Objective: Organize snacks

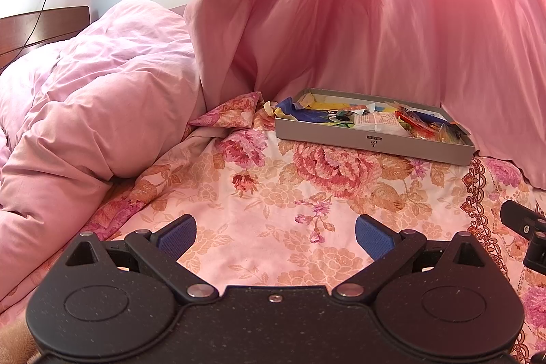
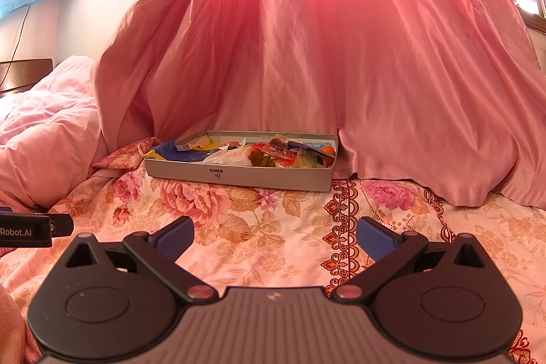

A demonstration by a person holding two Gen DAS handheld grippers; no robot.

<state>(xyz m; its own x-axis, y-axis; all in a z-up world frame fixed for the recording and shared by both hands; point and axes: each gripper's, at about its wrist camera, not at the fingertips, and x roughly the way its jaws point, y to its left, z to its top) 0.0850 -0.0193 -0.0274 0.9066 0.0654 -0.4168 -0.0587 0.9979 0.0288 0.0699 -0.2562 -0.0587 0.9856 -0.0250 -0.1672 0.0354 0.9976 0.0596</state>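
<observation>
A shallow grey box (image 1: 372,141) lies on the flowered bedsheet at the far side, against the pink curtain. It holds several mixed snack packets (image 1: 375,118), among them blue, yellow, white and orange ones. The box also shows in the right wrist view (image 2: 239,175) with the snack packets (image 2: 259,154) inside. My left gripper (image 1: 275,236) is open and empty, low over the sheet, well short of the box. My right gripper (image 2: 275,237) is open and empty too, at a like distance from the box.
A pink duvet (image 1: 95,111) is heaped to the left. A pink curtain (image 1: 392,23) hangs behind the box onto the bed. The flowered sheet (image 1: 273,193) lies between grippers and box. The other gripper's body shows at the right edge (image 1: 527,232) and at the left edge (image 2: 30,231).
</observation>
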